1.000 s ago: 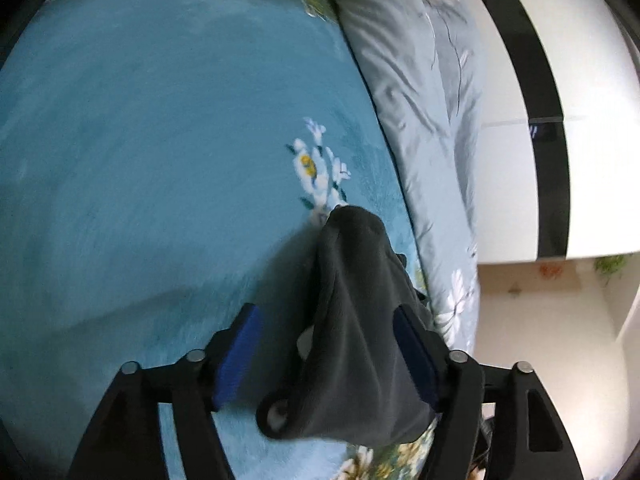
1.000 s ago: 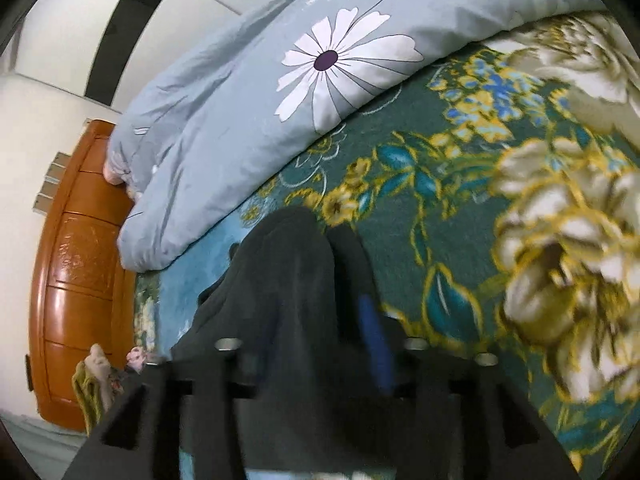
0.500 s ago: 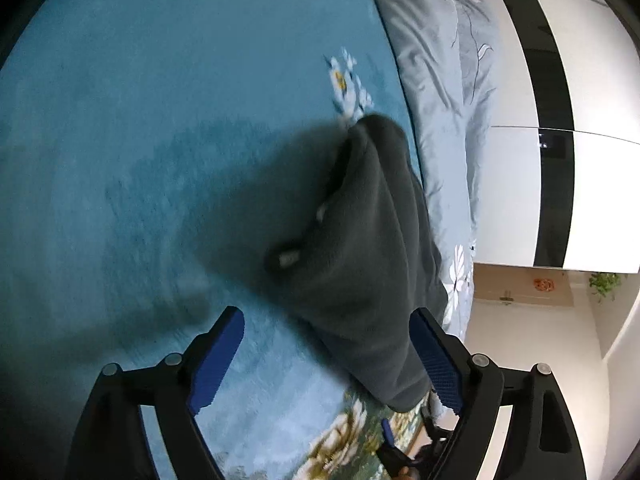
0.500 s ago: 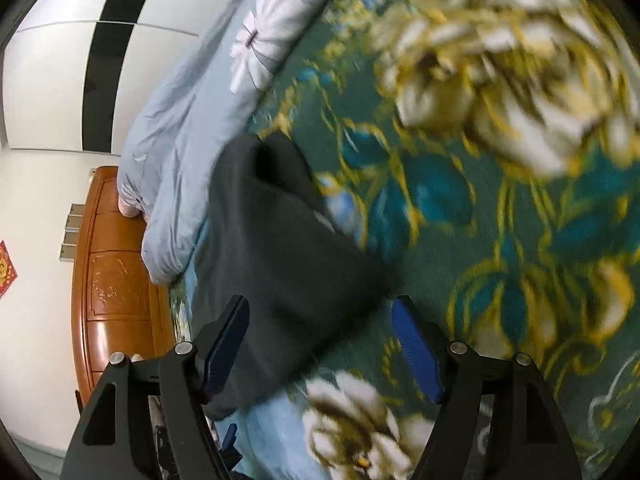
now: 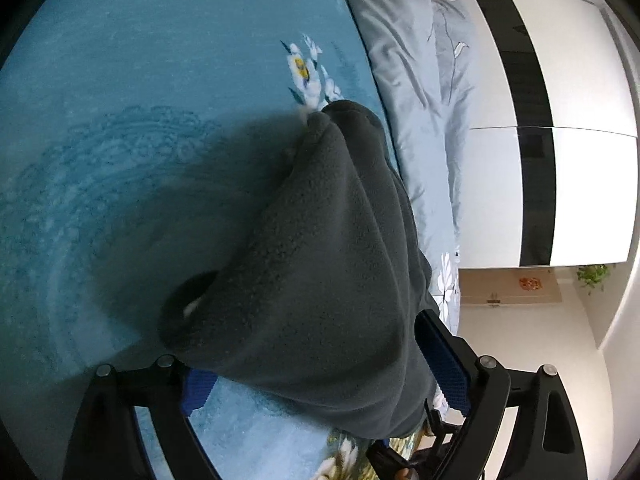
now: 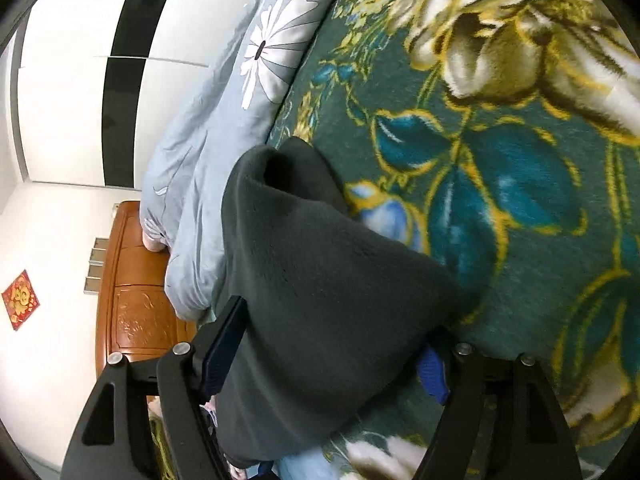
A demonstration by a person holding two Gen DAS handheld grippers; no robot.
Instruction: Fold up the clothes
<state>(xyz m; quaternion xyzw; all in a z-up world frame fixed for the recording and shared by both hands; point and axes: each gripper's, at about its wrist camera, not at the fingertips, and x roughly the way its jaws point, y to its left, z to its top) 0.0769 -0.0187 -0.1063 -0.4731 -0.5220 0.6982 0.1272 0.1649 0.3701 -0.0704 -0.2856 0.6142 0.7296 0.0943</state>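
Left wrist view: the left tongs (image 5: 320, 376) stand wide apart, their blue pads flanking a dark grey fleece garment (image 5: 320, 264) that lies bunched on a teal floral blanket (image 5: 140, 100) on the bed, beside a pale blue duvet (image 5: 416, 80).

Right wrist view: the right tongs (image 6: 328, 364) are likewise spread wide around the same garment (image 6: 320, 300), which sits on the blanket's (image 6: 520, 200) gold-edged flowers, near the duvet (image 6: 224, 128) and a wooden headboard (image 6: 132, 304).
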